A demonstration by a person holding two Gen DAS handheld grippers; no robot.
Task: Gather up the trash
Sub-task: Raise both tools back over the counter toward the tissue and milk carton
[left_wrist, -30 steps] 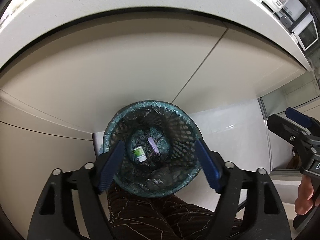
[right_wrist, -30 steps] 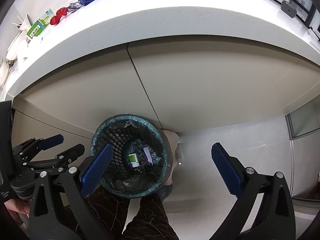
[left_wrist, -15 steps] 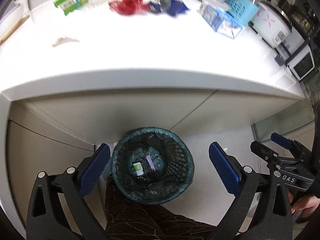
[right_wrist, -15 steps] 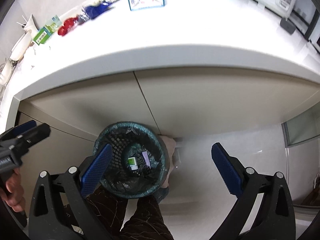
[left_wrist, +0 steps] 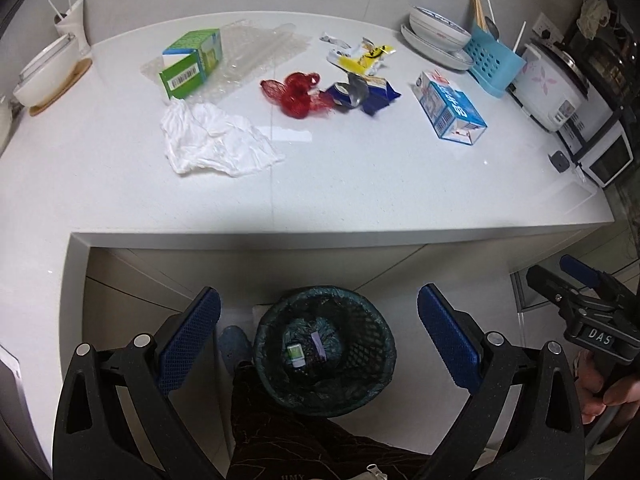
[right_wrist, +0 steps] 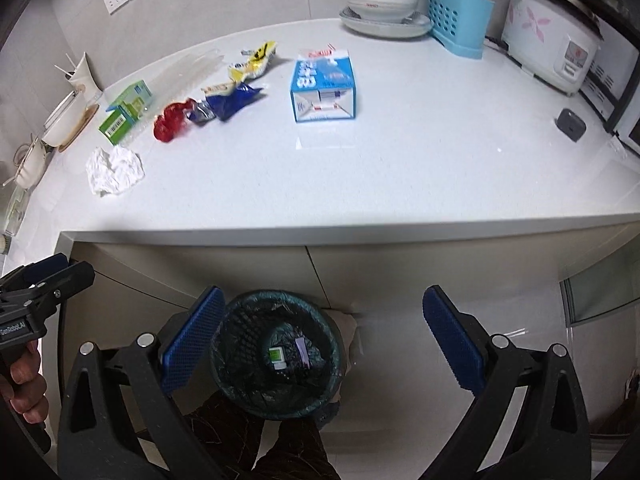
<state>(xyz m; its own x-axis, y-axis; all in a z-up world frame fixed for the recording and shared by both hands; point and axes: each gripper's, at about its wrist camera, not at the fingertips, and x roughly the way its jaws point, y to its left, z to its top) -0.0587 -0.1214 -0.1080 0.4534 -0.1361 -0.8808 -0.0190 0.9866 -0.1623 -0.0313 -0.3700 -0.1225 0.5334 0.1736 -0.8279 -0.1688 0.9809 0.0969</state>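
A black mesh trash bin with a dark liner stands on the floor under the counter, with a small green-white item and a purple scrap inside; it also shows in the right wrist view. My left gripper is open and empty above it. My right gripper is open and empty, its left finger over the bin's rim. On the white counter lie a crumpled white tissue, a green box, bubble wrap, red netting, a blue wrapper, a yellow wrapper and a blue-white carton.
Bowls, a blue utensil holder, a rice cooker and a microwave stand at the counter's back right. White bowls on a wooden coaster sit at the far left. My legs are below the bin.
Both grippers have risen and tilted up from close over the bin, so the countertop and its trash have come into view. The left jaws have opened wider.
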